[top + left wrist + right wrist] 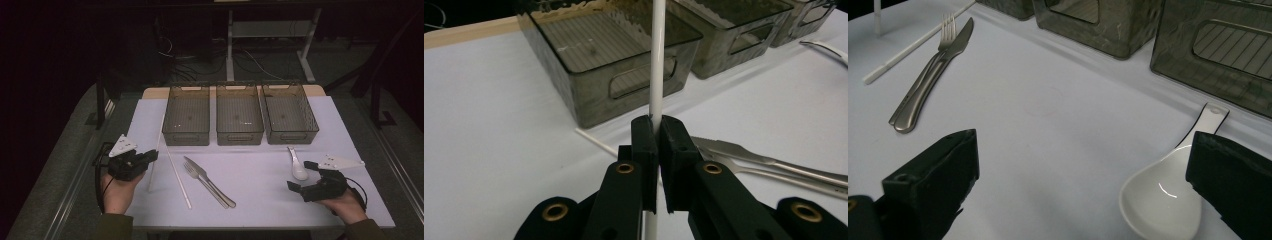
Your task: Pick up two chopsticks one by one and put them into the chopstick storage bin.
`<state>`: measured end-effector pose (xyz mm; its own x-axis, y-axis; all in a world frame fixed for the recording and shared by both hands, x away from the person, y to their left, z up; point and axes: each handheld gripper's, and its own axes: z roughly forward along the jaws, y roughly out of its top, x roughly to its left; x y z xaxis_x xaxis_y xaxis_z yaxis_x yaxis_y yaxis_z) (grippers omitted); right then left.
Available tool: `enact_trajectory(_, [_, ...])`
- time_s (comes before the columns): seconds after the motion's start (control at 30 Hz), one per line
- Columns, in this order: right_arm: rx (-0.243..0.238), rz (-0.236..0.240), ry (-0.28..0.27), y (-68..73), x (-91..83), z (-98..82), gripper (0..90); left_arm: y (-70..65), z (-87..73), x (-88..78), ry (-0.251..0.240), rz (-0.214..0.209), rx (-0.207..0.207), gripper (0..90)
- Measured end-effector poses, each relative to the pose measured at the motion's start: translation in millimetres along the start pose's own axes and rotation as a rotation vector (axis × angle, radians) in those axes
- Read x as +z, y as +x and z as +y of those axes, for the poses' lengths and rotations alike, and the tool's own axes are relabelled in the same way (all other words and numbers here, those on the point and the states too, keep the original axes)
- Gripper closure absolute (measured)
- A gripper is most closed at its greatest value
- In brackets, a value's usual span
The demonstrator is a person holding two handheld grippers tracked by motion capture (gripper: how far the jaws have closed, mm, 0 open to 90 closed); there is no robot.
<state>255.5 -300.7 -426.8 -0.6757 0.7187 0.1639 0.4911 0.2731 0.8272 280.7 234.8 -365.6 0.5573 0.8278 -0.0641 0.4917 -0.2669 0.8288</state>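
My left gripper (153,156) is shut on a long white chopstick (156,150), which stands nearly upright between its pads (657,60) above the table's left side. A second white chopstick (177,172) lies flat on the white table, just right of the held one. A metal fork (199,180) and knife (210,182) lie side by side in the middle. My right gripper (301,175) rests open at the right, jaws wide apart, beside a white ceramic spoon (298,167). That spoon's bowl (1160,202) lies close to the right jaw.
Three dark translucent bins (187,115), (239,114), (289,113) stand in a row across the back of the table (260,172). Table legs and cables show on the dark floor behind.
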Motion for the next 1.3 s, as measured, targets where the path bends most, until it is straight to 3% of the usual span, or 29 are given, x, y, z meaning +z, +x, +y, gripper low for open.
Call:
enact_trajectory(0.57, [-0.015, 0.048, -0.029, -2.7, 2.9, -2.6, 0.8, -9.9, 47.0, 21.8, -0.030, -0.058, 0.057, 85.2])
enact_trajectory(0.73, [-0.016, 0.049, -0.010, -3.3, 5.8, -3.7, 0.8, -10.4, 58.8, 29.4, -0.041, -0.078, 0.058, 85.2])
enact_trajectory(0.93, [-0.001, 0.040, -0.023, -2.7, 4.2, -3.3, 0.8, -10.2, 74.1, 37.6, -0.057, -0.097, 0.056, 85.2])
enact_trajectory(1.3, [0.001, 0.034, -0.034, -2.5, 2.4, -3.1, 0.8, -5.0, 119.1, 53.5, -0.080, -0.097, 0.104, 85.2])
